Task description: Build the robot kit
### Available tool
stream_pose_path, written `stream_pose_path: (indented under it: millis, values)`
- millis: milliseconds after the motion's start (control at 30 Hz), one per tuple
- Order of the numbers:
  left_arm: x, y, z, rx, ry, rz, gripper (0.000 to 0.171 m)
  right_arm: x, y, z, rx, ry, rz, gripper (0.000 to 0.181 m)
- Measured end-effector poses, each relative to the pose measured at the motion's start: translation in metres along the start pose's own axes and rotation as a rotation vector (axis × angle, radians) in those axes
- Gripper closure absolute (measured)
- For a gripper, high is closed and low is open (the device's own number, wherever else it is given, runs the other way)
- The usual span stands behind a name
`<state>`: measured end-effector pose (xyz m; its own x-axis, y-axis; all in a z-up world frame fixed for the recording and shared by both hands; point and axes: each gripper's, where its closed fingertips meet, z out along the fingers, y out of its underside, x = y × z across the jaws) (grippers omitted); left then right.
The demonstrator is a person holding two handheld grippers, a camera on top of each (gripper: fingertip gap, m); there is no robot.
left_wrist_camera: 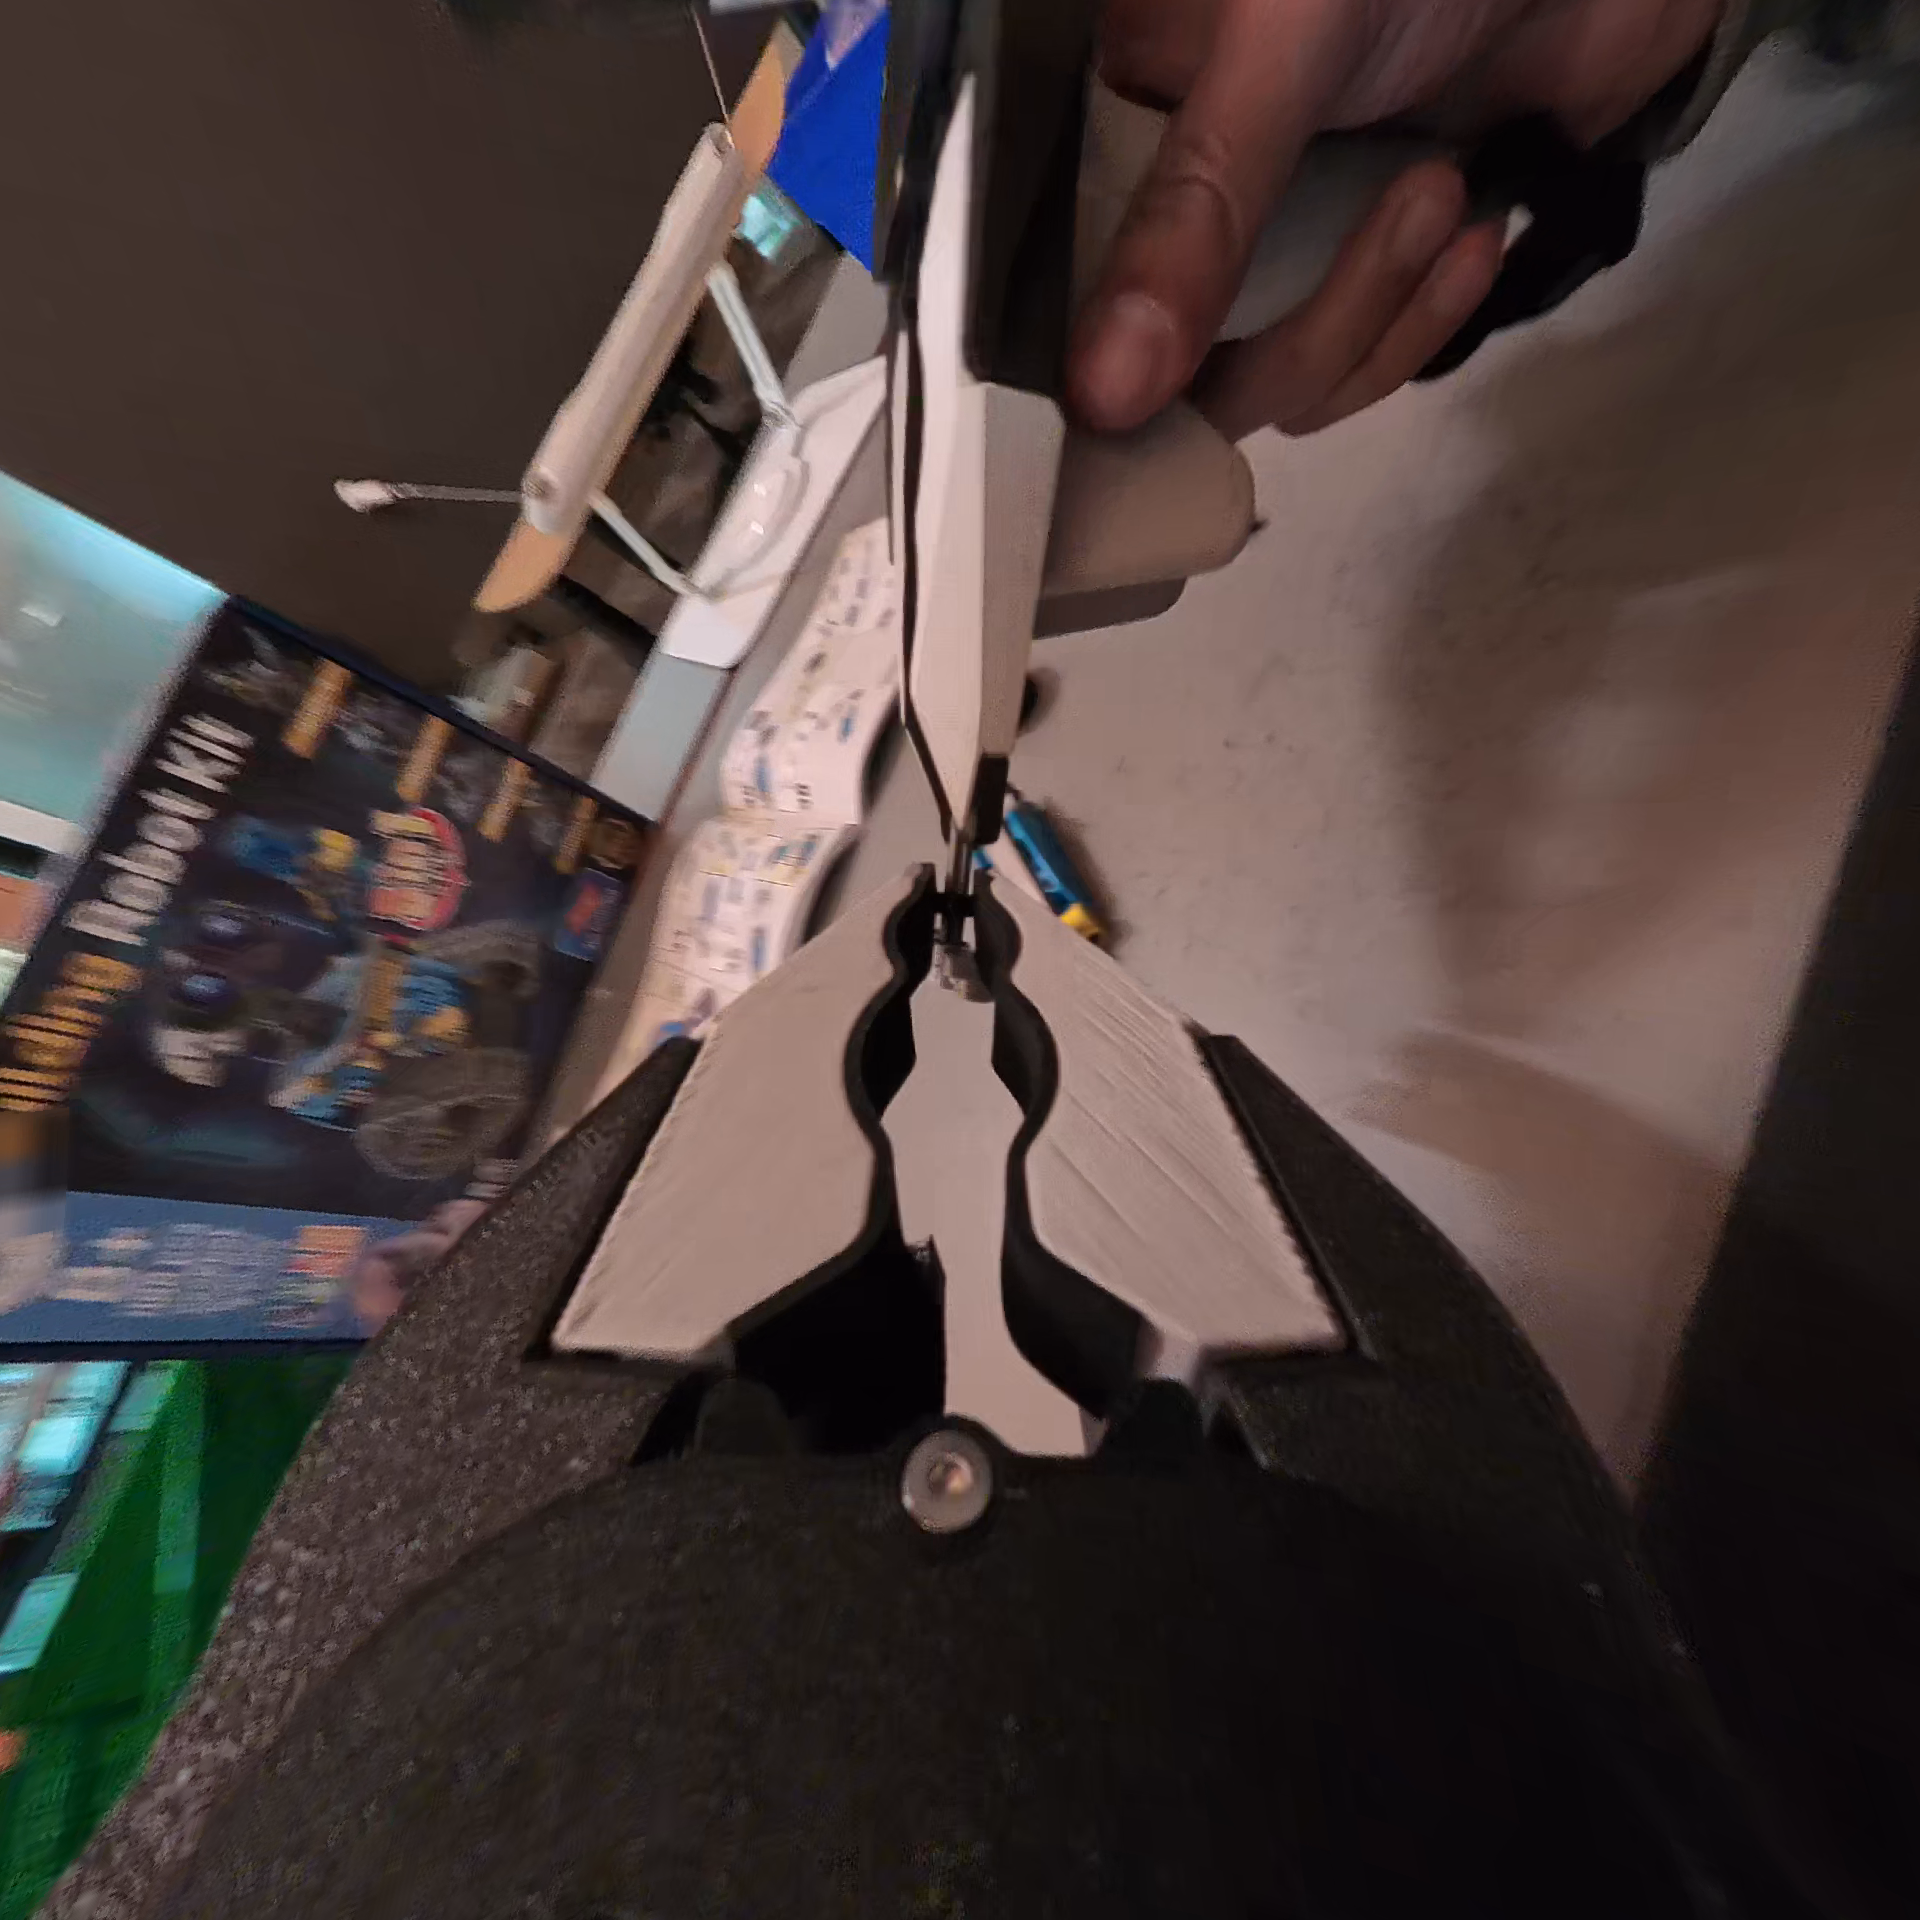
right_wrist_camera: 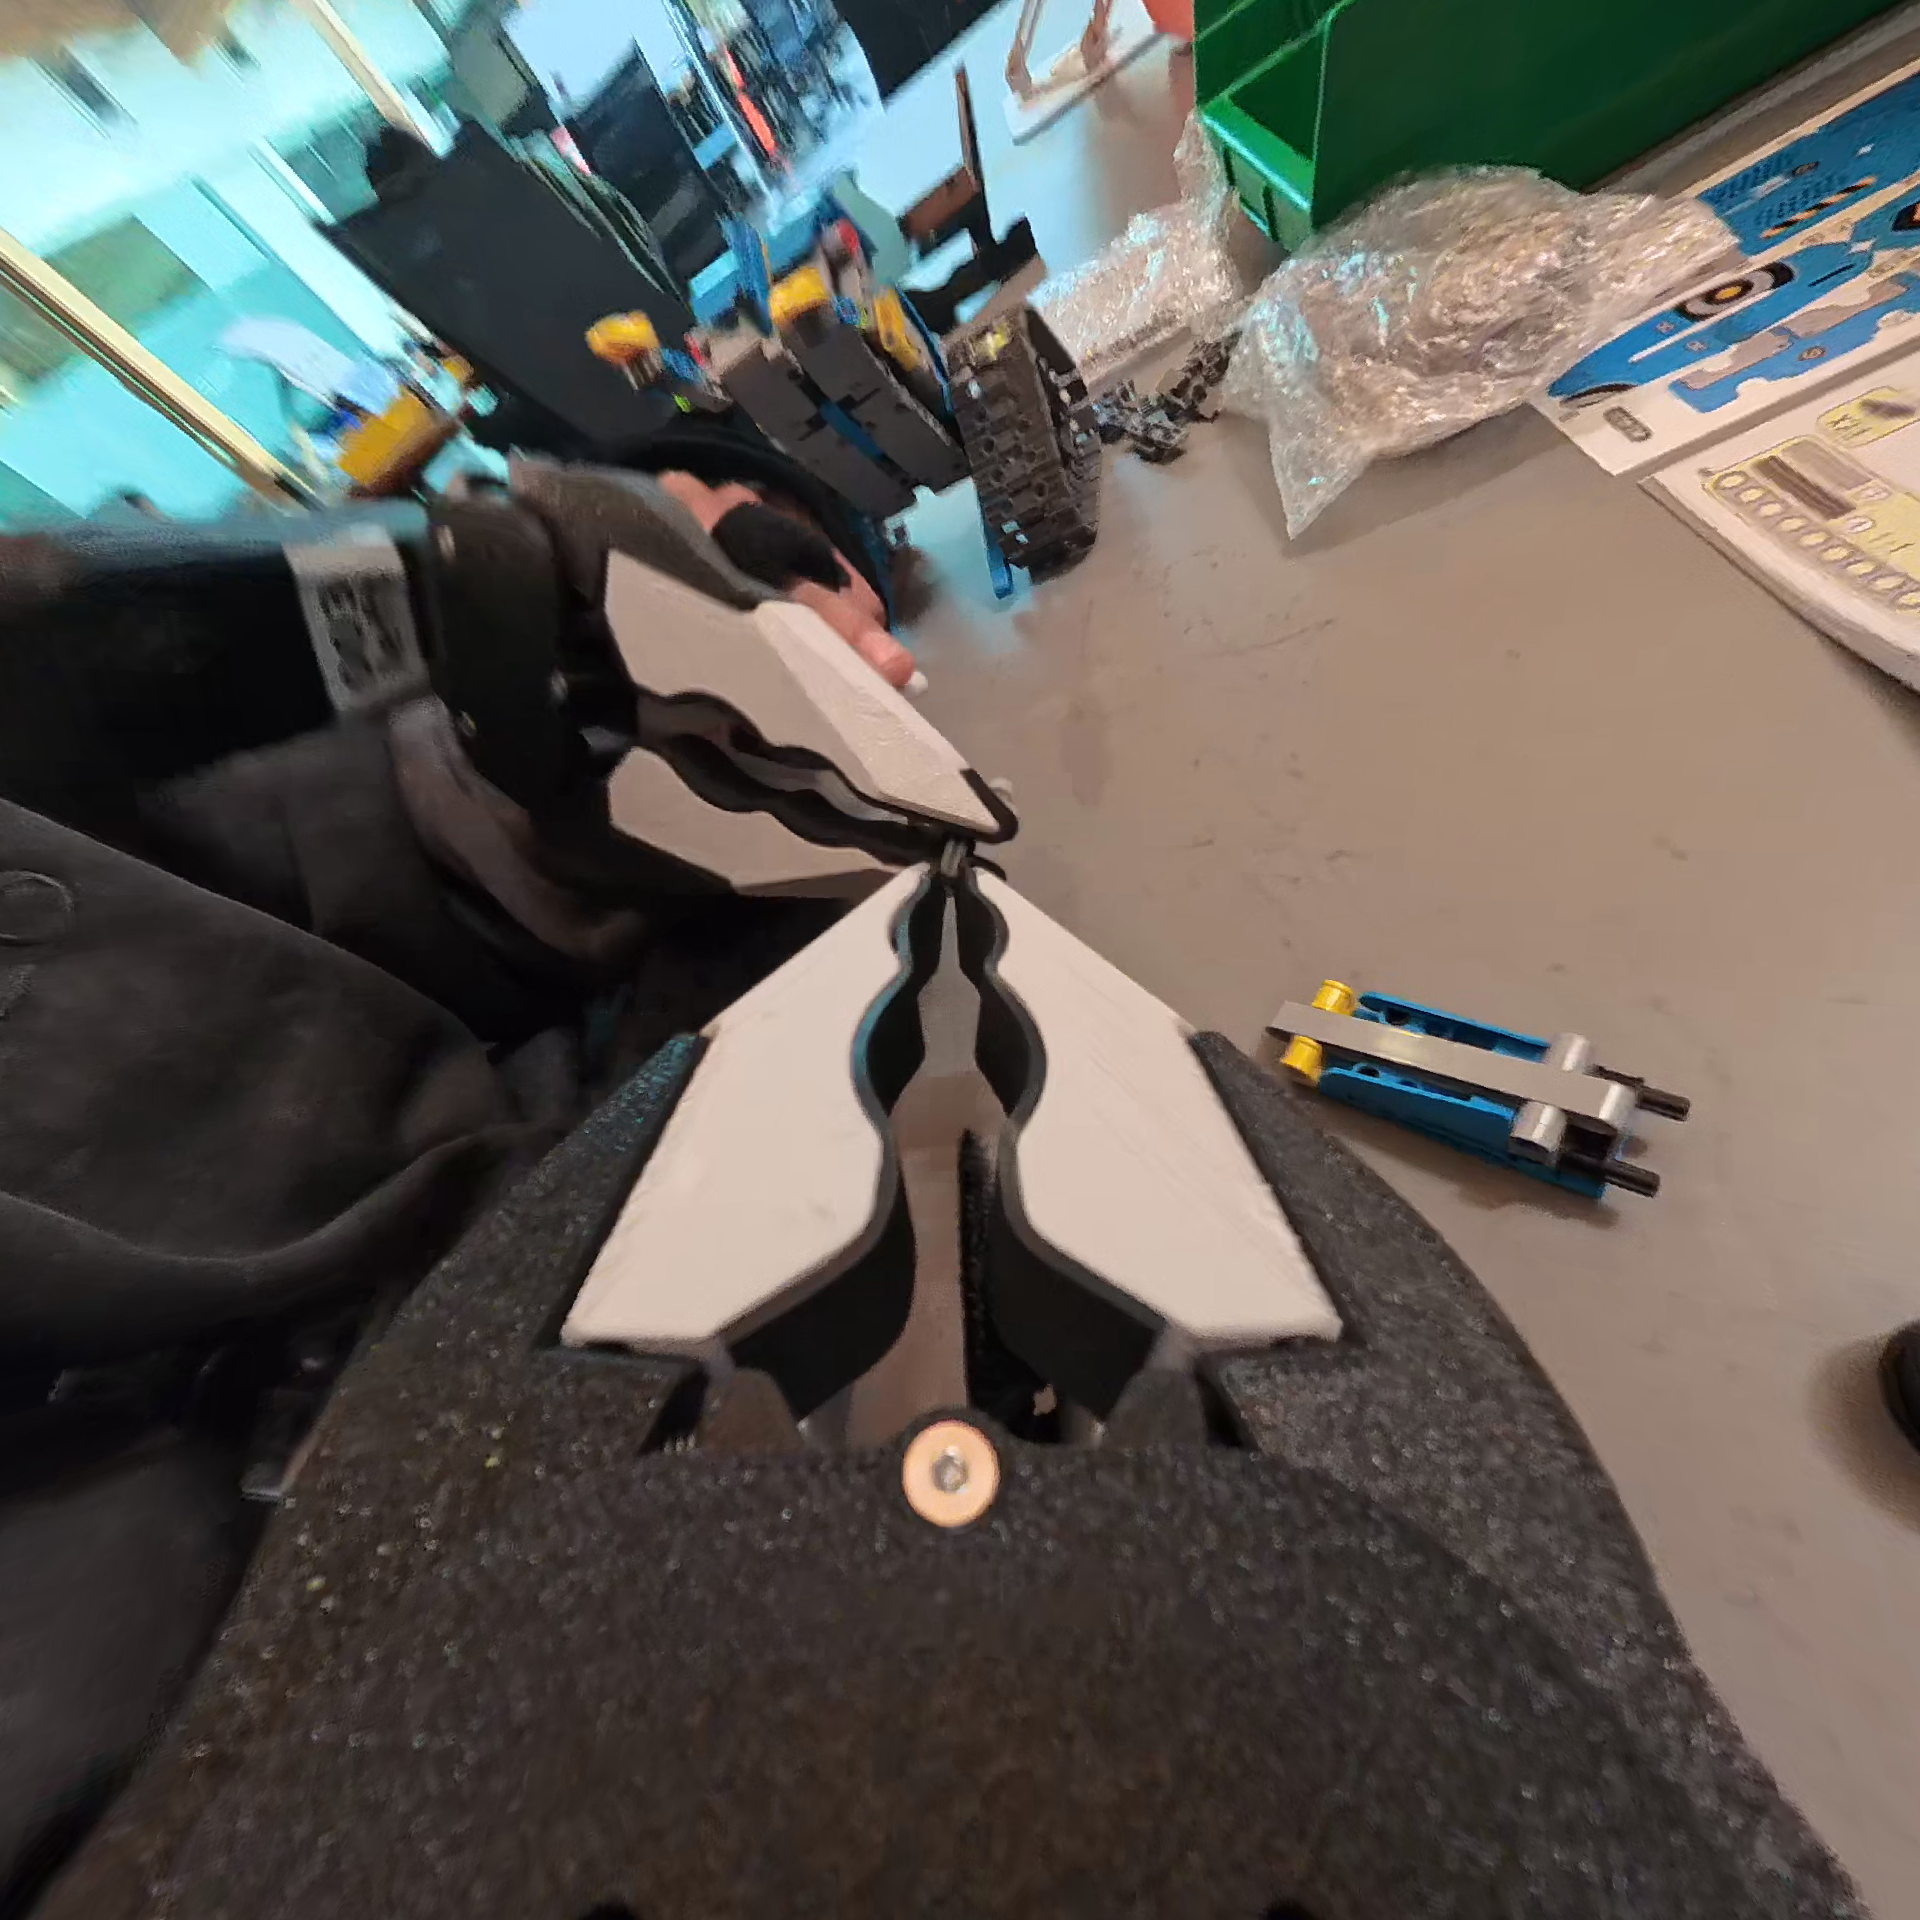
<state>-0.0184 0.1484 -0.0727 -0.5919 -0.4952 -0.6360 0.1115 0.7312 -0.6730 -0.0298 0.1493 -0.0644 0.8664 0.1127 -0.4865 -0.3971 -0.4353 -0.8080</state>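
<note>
In the left wrist view my left gripper [left_wrist_camera: 951, 899] is shut on a small grey connector piece [left_wrist_camera: 956, 961] at its tips. My right gripper [left_wrist_camera: 977, 810], held by a hand [left_wrist_camera: 1299, 208], comes in from above and meets it tip to tip with a thin black pin [left_wrist_camera: 966, 847]. In the right wrist view my right gripper [right_wrist_camera: 951, 878] is shut on that dark pin [right_wrist_camera: 954, 858], and my left gripper [right_wrist_camera: 987, 821] reaches in from the left, touching the same spot. Both hover just above the grey table [right_wrist_camera: 1299, 727].
A blue and grey beam assembly [right_wrist_camera: 1455, 1091] with yellow and black pins lies right of the grippers; it also shows in the left wrist view [left_wrist_camera: 1049, 873]. A tracked toy robot [right_wrist_camera: 935, 416], plastic bags [right_wrist_camera: 1455, 312], instruction sheets [right_wrist_camera: 1818, 468] and a green bin [right_wrist_camera: 1455, 104] lie farther back. A kit box [left_wrist_camera: 312, 935] stands left. Less than 4 cm separates the two grippers' tips.
</note>
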Motion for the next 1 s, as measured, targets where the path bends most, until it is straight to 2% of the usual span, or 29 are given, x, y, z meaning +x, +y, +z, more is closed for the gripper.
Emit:
stream_pose_path:
  millis: [33,67,133,267,333,400,567,633,800,900,1000]
  values:
    - [0.001,-0.001,0.000,0.018,0.023,-0.083,0.164,0.001,0.002,0.001,-0.014,0.022,-0.038,0.179]
    - [-0.001,-0.004,-0.001,0.043,0.030,-0.178,0.156,0.000,0.001,0.000,-0.018,0.030,-0.094,0.179]
    - [-0.012,-0.005,-0.005,0.075,0.058,-0.402,0.125,0.011,0.001,-0.008,-0.049,0.141,-0.238,0.179]
    - [-0.019,-0.015,-0.014,0.254,0.336,-0.970,0.124,-0.010,-0.013,-0.020,0.023,0.164,-0.599,0.178]
    - [-0.017,-0.022,-0.018,0.361,0.537,-1.222,0.121,-0.013,-0.017,-0.023,0.044,0.194,-0.662,0.178]
    - [-0.019,-0.029,-0.025,0.481,0.672,-1.355,0.123,-0.016,-0.019,-0.023,0.068,0.177,-0.666,0.178]
    - [-0.013,-0.041,-0.033,0.575,0.787,-1.359,0.143,-0.030,-0.023,-0.025,0.125,0.075,-0.614,0.178]
    - [-0.014,-0.042,-0.037,0.605,0.801,-1.362,0.164,-0.032,-0.023,-0.025,0.134,0.053,-0.598,0.178]
    - [-0.009,-0.044,-0.036,0.590,0.789,-1.306,0.165,-0.033,-0.019,-0.024,0.130,-0.010,-0.534,0.178]
    - [-0.013,-0.042,-0.035,0.598,0.731,-1.282,0.166,-0.029,-0.018,-0.022,0.131,-0.059,-0.402,0.176]
    - [-0.016,-0.038,-0.032,0.589,0.683,-1.269,0.166,-0.024,-0.019,-0.019,0.122,-0.074,-0.293,0.156]
